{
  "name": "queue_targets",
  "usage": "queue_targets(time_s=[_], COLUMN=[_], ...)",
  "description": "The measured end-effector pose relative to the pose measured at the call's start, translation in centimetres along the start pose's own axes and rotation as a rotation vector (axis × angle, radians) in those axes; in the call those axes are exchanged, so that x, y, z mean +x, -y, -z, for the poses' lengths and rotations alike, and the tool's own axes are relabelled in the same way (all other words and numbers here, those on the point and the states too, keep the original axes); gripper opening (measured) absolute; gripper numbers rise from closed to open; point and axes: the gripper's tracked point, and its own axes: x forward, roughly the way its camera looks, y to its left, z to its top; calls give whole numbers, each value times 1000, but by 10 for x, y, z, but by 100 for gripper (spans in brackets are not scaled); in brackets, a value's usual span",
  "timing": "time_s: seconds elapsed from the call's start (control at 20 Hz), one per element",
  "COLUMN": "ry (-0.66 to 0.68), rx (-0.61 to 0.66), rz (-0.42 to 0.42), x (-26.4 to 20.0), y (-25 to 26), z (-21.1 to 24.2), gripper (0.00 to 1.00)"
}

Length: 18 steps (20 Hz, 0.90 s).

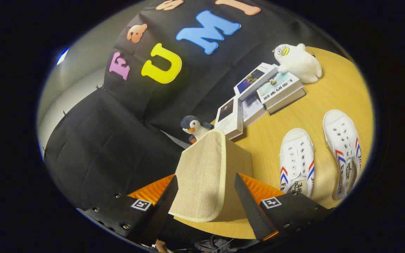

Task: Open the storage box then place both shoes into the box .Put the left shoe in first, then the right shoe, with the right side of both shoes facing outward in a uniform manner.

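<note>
Between the spread fingers of the released tool (206, 179) stands the lidded storage box (207, 175).

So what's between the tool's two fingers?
In the gripper view, the storage box's beige fabric lid sits between the open tool's fingers; neither finger visibly presses it.

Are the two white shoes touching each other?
Apart. The gripper view shows a plain strip of bare table between the nearer shoe and the farther shoe. The claw is open.
</note>
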Motion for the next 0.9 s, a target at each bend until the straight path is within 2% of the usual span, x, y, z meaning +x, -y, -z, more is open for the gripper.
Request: queue_targets(time_s=[0.15, 0.4, 0.5, 0.55, 0.65, 0.8, 0.9], ry=[-73, -142, -165, -178, -182, -155, -164], rx=[95, 133, 148, 156, 152, 159, 135], rz=[-11, -14, 8, 3, 4, -7, -27], x=[14, 24, 29, 29, 27, 24, 17], y=[6, 6, 11, 9, 8, 1, -11], z=[20, 41, 43, 46, 43, 33, 31], gripper=[98, 95, 66, 59, 56, 7, 8])
